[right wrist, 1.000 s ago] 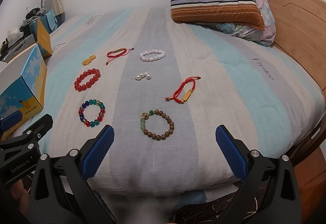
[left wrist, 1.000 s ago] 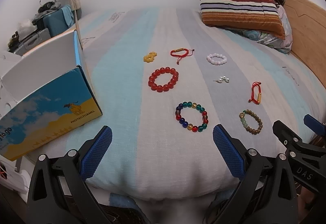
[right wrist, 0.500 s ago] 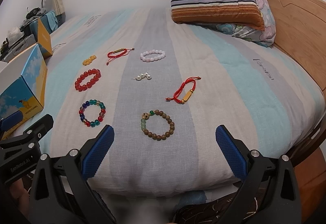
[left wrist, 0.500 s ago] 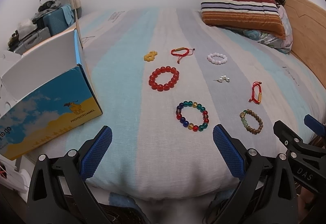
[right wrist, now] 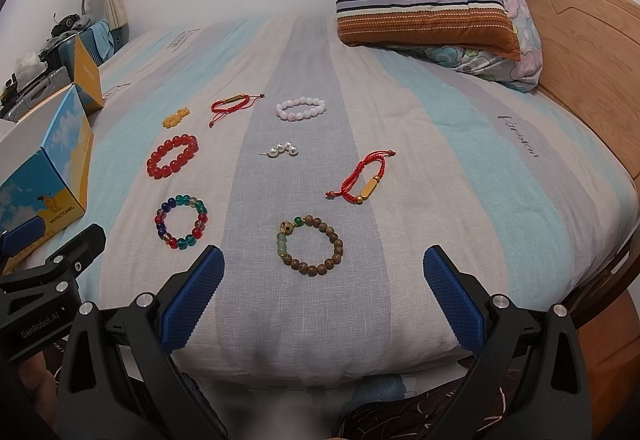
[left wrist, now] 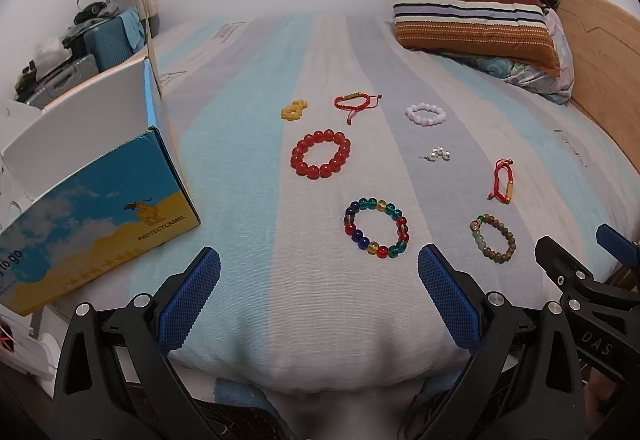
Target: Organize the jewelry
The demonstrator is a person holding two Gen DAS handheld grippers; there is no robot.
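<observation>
Several pieces of jewelry lie spread on a striped bedspread (left wrist: pixel 248 167): a red bead bracelet (left wrist: pixel 321 154), a multicolour bead bracelet (left wrist: pixel 376 227), a brown wooden bead bracelet (right wrist: pixel 311 246), two red cord bracelets (right wrist: pixel 362 177) (left wrist: pixel 354 100), a pale pink bead bracelet (right wrist: pixel 301 108), pearl earrings (right wrist: pixel 282 150) and a yellow piece (left wrist: pixel 294 109). My left gripper (left wrist: pixel 319 296) is open and empty at the bed's near edge, short of the multicolour bracelet. My right gripper (right wrist: pixel 324 298) is open and empty, just short of the wooden bracelet.
An open blue and yellow cardboard box (left wrist: pixel 92 195) stands on the bed's left side. Striped pillows (left wrist: pixel 472 19) and a wooden headboard (right wrist: pixel 580 59) are at the far right. Suitcases and clutter (left wrist: pixel 92 39) stand beyond the bed at left.
Both views have barely shifted; the grippers stay open and the jewelry lies where it was.
</observation>
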